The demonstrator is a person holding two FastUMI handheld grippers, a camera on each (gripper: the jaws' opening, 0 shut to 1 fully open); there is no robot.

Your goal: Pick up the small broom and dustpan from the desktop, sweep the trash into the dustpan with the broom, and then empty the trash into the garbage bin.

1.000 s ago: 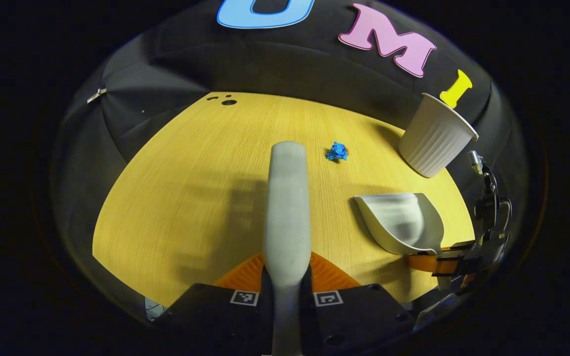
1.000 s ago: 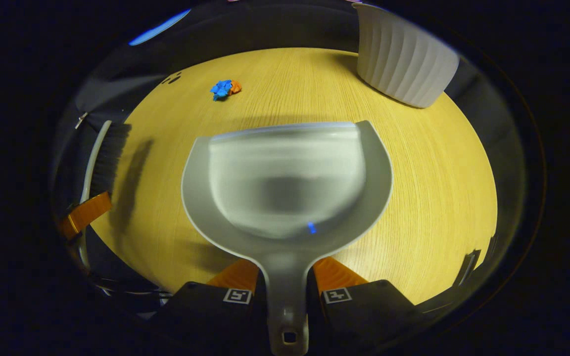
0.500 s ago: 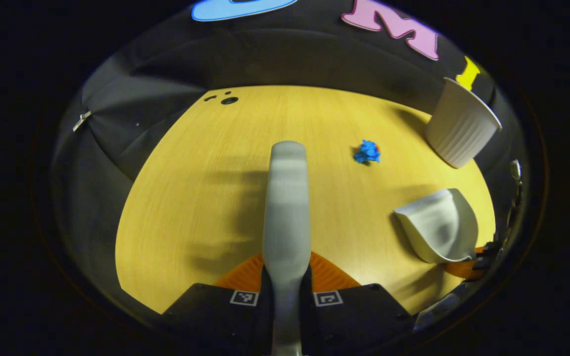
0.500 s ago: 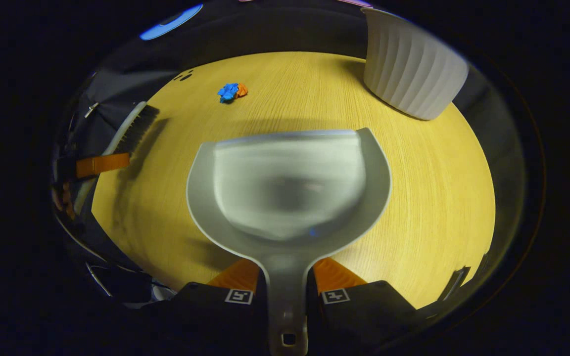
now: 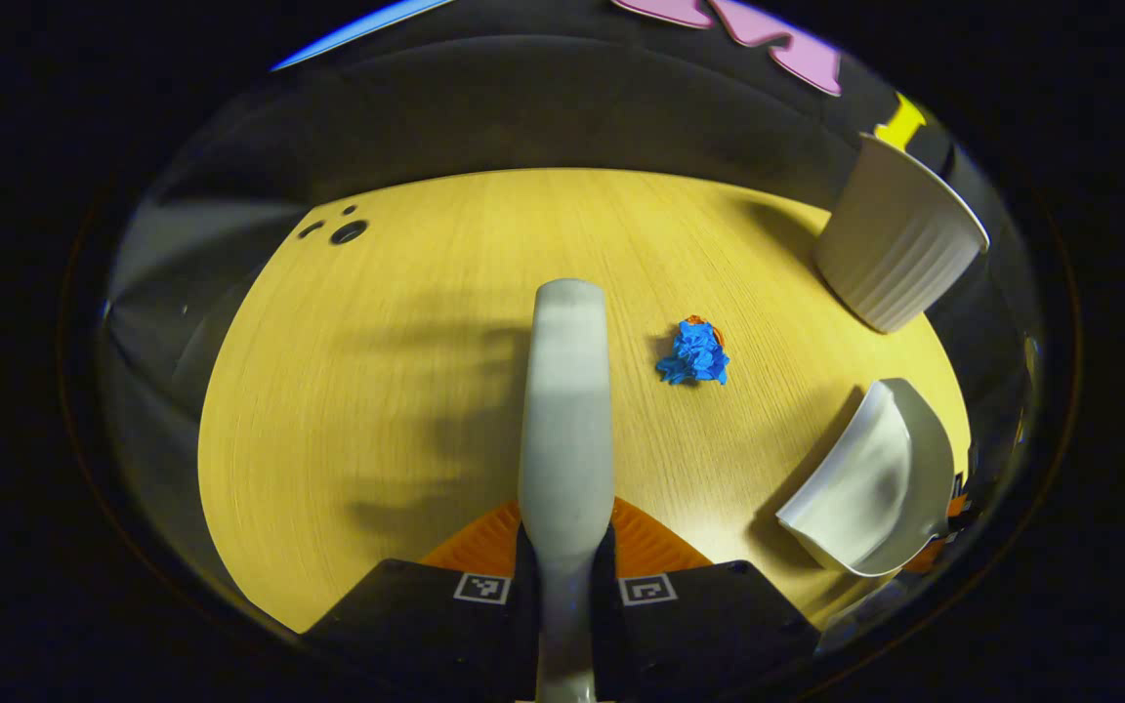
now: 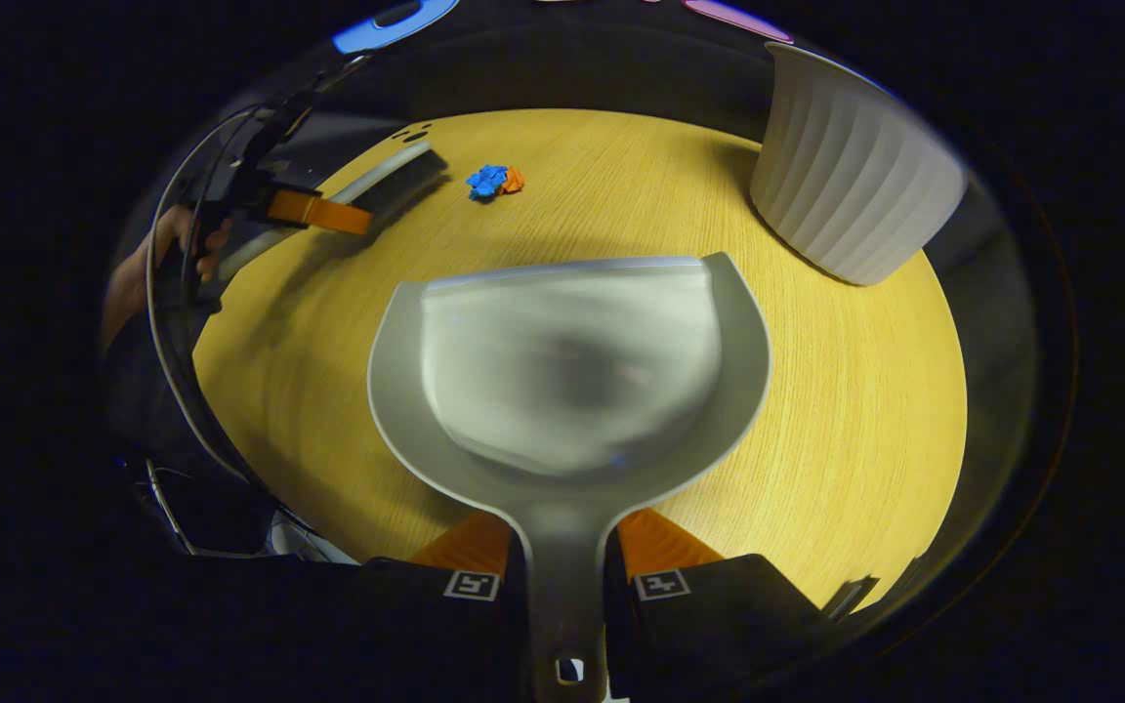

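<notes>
Sweeping well means setting the dustpan (image 6: 572, 361), clamped by the right gripper (image 6: 567, 547), lip-down beside the trash (image 5: 694, 353) on the desk (image 5: 377, 391), then drawing the broom (image 5: 567, 410), clamped by the left gripper (image 5: 565, 547), behind it; the bin (image 5: 899, 244) stands near.

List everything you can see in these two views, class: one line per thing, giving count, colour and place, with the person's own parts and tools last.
Table: one, yellow wood grain, under everything.
Holes: a few, dark, at the table's far left corner.
Trash: one crumpled wad, blue with a bit of orange, lying on the table between broom and dustpan.
Garbage bin: one, white and ribbed, at the table's far right.
Broom: one, grey back with dark bristles, held in the left gripper.
Dustpan: one, pale grey, empty, held by its handle in the right gripper.
Left gripper: one, shut on the broom.
Right gripper: one, shut on the dustpan's handle.
Hand: one, behind the left gripper.
</notes>
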